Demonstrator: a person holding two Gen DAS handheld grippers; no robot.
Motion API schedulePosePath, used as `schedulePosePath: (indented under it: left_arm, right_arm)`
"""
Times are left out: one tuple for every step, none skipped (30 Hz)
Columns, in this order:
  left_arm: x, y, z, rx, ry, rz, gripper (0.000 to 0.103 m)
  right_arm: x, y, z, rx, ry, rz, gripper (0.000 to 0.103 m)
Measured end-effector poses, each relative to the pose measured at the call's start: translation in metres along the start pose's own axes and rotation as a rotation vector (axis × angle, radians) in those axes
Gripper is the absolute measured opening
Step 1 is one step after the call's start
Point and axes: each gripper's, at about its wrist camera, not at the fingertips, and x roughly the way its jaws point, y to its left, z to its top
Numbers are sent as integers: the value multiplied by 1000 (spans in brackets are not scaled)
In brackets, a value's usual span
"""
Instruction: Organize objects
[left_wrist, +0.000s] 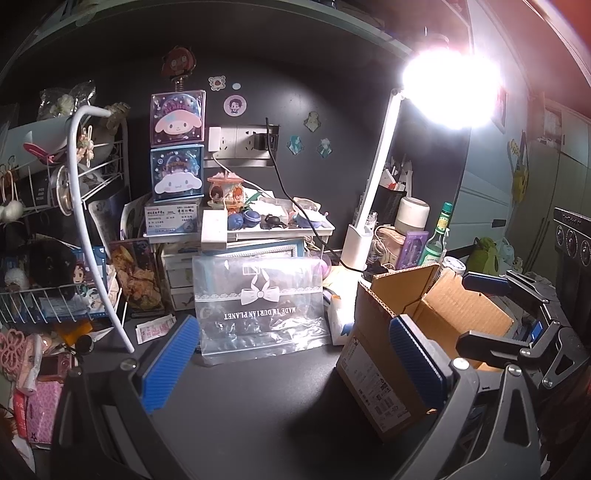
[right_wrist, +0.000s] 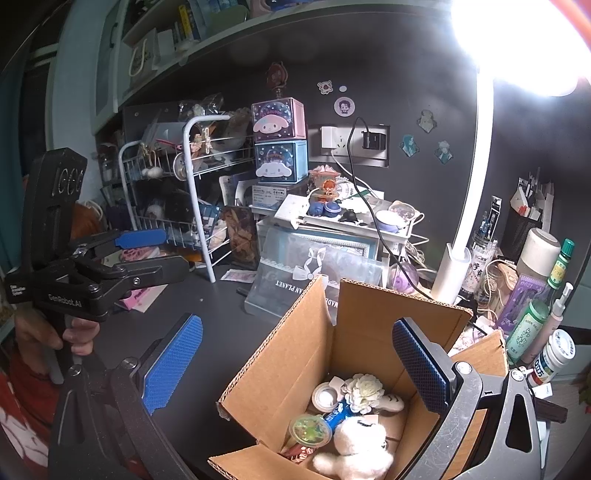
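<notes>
An open cardboard box (right_wrist: 306, 354) stands on the dark desk (right_wrist: 221, 332); it also shows in the left wrist view (left_wrist: 376, 332). Inside lie a white plush toy (right_wrist: 354, 446), a white flower (right_wrist: 365, 391), a tape roll (right_wrist: 325, 397), a green round lid (right_wrist: 310, 430) and a blue packet (right_wrist: 338, 415). My right gripper (right_wrist: 295, 363) is open and empty, held over the box's left wall. My left gripper (left_wrist: 291, 363) is open and empty, to the left of the box above bare desk. It also shows in the right wrist view (right_wrist: 147, 254).
A clear plastic bag with a bow print (left_wrist: 262, 302) leans against small drawers. A white wire rack (left_wrist: 55, 236) stands at left, a lit desk lamp (left_wrist: 373, 184) and bottles (right_wrist: 528, 325) at right. Character boxes (left_wrist: 177, 147) stack at the back. Clutter (left_wrist: 33, 362) lies front left.
</notes>
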Motion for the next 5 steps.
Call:
schedulePosePath:
  left_arm:
    - [0,0,0,0,0,1,102]
    - [0,0,0,2,0,3,102]
    - [0,0,0,3,0,5,102]
    - [0,0,0,3,1,4,102]
    - [0,0,0,2,1,3,102]
  right_arm:
    - [0,0,0,0,0,1,103]
    - [0,0,1,-1,0,1,103]
    - [0,-1,1,-2,0,1,103]
    - [0,0,1,-2,0,1,103]
    - [0,0,1,-2,0,0,103]
